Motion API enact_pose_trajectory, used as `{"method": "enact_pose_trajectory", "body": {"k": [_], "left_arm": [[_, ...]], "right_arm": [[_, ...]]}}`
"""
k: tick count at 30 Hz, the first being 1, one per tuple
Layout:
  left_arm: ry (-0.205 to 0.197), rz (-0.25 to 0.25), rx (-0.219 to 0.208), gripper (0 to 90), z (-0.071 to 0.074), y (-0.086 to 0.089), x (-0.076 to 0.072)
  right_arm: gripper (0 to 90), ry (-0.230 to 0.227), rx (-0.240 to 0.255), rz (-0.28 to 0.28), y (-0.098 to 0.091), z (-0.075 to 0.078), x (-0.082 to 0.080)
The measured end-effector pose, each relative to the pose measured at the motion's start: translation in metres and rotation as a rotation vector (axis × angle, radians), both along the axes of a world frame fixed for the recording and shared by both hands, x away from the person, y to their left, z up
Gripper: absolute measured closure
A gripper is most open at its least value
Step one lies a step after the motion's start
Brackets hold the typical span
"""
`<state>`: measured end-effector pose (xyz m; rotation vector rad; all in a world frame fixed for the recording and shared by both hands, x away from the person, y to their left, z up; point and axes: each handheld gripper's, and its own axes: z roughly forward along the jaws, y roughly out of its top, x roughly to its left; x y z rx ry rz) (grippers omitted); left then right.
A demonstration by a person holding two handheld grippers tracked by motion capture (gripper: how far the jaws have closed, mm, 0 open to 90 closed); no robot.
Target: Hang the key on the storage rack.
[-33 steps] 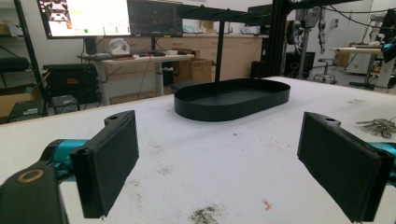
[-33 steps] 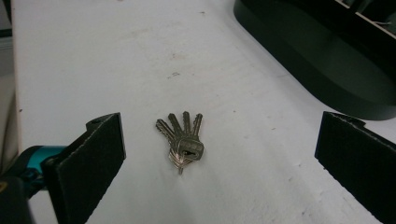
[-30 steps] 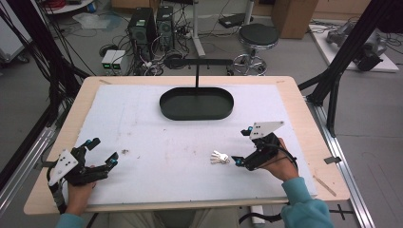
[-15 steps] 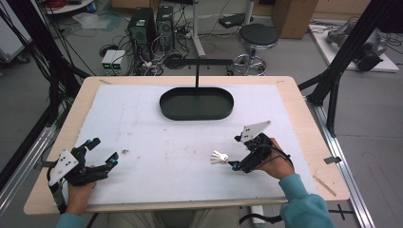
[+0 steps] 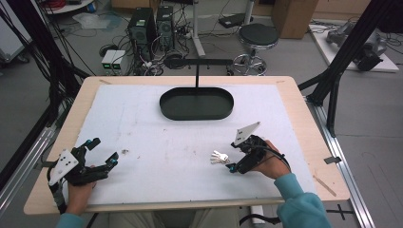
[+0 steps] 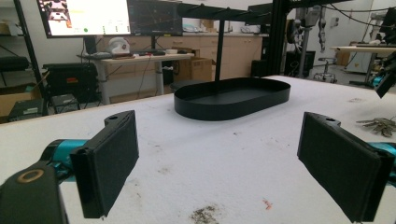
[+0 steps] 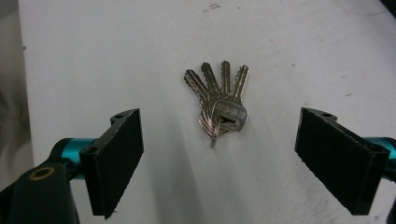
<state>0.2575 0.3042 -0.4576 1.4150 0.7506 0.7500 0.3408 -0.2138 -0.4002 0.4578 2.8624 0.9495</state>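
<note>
Rt gripper held low at near-right of table, jaws wide apart, nothing clamped. Bunch of keys flat on white mat, just beside rt gripper tips, not touching. In right gripper view: keys fanned, four blades pointing away, lying between the spread pads, clear of both. Lt gripper at near-left corner, resting on mat in person's hand, jaws wide apart, empty. In left gripper view: black oval tray w/ upright post ahead at mid-table; keys near far rt edge. Tray at far centre of mat, well apart from both grippers
</note>
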Motion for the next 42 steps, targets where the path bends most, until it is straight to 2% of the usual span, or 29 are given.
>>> {"method": "enact_pose_trajectory", "body": {"k": [3, 11, 16, 19, 22, 23, 42], "left_arm": [[-0.001, 0.0, 0.0, 13.0, 0.0, 0.0, 0.0], [-0.001, 0.001, 0.001, 13.0, 0.0, 0.0, 0.0], [-0.001, 0.0, -0.001, 13.0, 0.0, 0.0, 0.0], [-0.001, 0.0, -0.001, 13.0, 0.0, 0.0, 0.0], [-0.001, 0.0, -0.001, 13.0, 0.0, 0.0, 0.0], [-0.002, 0.0, 0.0, 13.0, 0.0, 0.0, 0.0], [-0.002, -0.002, 0.001, 13.0, 0.0, 0.0, 0.0]], "right_arm": [[15.0, 0.022, -0.001, -0.017, 0.002, -0.002, 0.001], [35.1, 0.038, -0.049, 0.017, 0.003, -0.004, 0.002], [42.3, 0.061, -0.059, 0.002, 0.003, -0.006, 0.004], [46.7, 0.069, -0.05, 0.01, 0.004, -0.008, 0.004], [50.0, 0.069, -0.068, 0.021, 0.007, -0.011, 0.004], [54.7, 0.068, -0.073, 0.029, 0.008, -0.011, 0.004], [73.2, 0.071, -0.095, 0.03, 0.008, -0.011, 0.005]]}}
